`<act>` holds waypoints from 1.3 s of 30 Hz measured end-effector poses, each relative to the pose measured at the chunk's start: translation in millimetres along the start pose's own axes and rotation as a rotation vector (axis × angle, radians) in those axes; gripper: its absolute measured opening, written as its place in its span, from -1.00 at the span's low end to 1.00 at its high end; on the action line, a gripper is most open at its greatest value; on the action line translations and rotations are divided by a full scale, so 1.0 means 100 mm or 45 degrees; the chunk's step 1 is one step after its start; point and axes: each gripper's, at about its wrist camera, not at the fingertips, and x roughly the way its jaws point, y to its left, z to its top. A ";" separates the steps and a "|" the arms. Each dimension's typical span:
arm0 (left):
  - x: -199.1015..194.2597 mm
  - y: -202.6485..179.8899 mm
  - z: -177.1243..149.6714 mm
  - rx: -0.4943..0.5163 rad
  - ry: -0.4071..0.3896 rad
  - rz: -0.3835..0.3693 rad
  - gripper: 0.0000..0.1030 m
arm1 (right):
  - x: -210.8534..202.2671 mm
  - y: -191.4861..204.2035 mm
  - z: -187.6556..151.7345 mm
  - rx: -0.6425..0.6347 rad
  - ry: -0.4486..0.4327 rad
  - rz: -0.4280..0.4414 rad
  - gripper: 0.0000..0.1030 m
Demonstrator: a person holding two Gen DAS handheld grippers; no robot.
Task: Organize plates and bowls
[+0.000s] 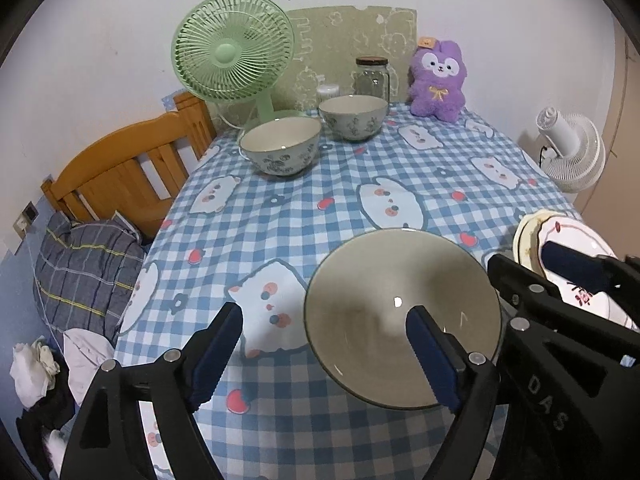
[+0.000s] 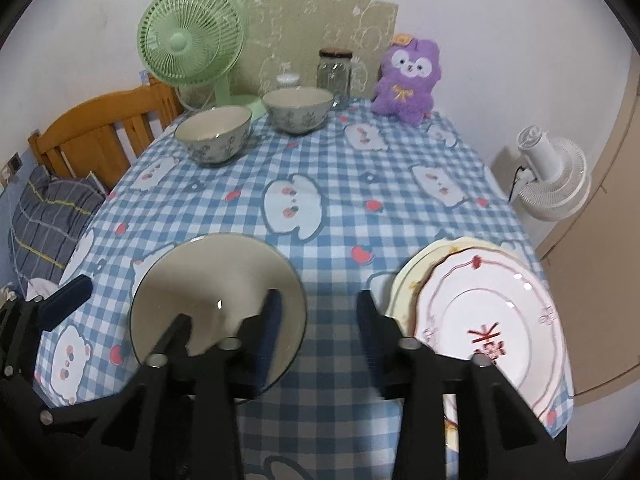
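A wide grey bowl (image 1: 384, 292) (image 2: 208, 280) sits on the checked tablecloth near the front edge. My left gripper (image 1: 324, 354) stands open above it, one finger over the inside and the other outside its left rim, with no pad touching. To the right lies a stack of plates: a white plate with red marks (image 2: 488, 312) (image 1: 580, 248) on top of a cream plate (image 2: 408, 276). My right gripper (image 2: 320, 316) (image 1: 520, 254) hangs open over the cloth between bowl and plates, holding nothing. Two patterned bowls (image 2: 214, 140) (image 2: 298, 114) stand at the back left.
Along the wall stand a green fan (image 1: 232, 52), a glass jar (image 1: 372, 76) and a purple plush toy (image 1: 438, 80). A white fan (image 2: 552, 176) is beyond the table's right edge. A wooden frame (image 1: 120, 168) and bundled cloth (image 1: 84, 276) lie to the left.
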 end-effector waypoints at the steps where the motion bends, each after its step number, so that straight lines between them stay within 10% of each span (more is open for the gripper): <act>1: -0.01 0.02 0.01 -0.009 0.001 -0.001 0.66 | -0.02 -0.01 0.01 0.003 -0.008 -0.001 0.10; 21: -0.32 0.26 0.57 -0.064 -0.130 0.007 0.82 | -0.38 -0.11 0.58 0.002 -0.141 0.089 0.46; 39: 0.61 0.63 1.62 -0.151 -0.045 -0.037 0.80 | 0.60 0.12 1.81 -0.083 -0.111 0.272 0.46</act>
